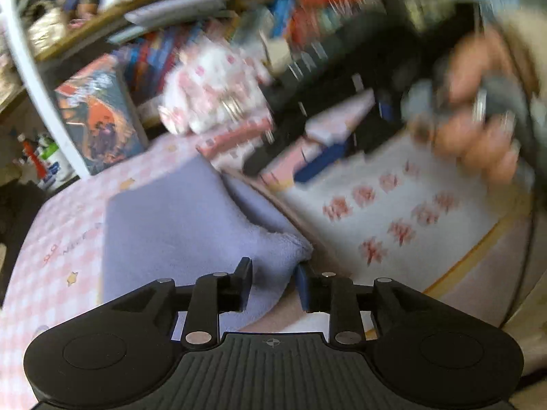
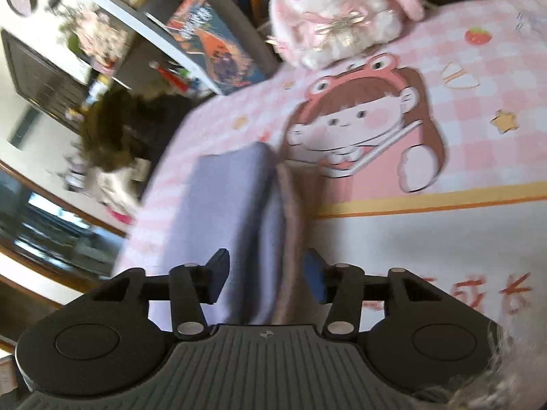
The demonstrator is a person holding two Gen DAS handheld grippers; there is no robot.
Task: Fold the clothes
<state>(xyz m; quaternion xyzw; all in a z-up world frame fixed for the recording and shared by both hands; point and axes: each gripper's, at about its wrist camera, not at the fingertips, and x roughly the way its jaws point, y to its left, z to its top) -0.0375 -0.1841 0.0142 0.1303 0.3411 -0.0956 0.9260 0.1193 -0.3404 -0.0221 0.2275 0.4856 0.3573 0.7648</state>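
Left gripper (image 1: 273, 283) stands with its jaws apart, a fluffy corner of the lavender cloth (image 1: 177, 225) lying between them — the pads do not press it. From the left wrist, the folded cloth rests on the pink checked mat (image 1: 61, 239), its long axis running away from the gripper toward the upper left. A blurred hand (image 1: 478, 119) holds the other tool at the upper right.

From the right wrist, the right gripper (image 2: 265, 273) is likewise released, the cloth's (image 2: 225, 212) folded edge between its fingers and untouched. Here the cloth stretches straight ahead toward a plush rabbit (image 2: 338, 10) at the mat's (image 2: 478, 78) far edge.
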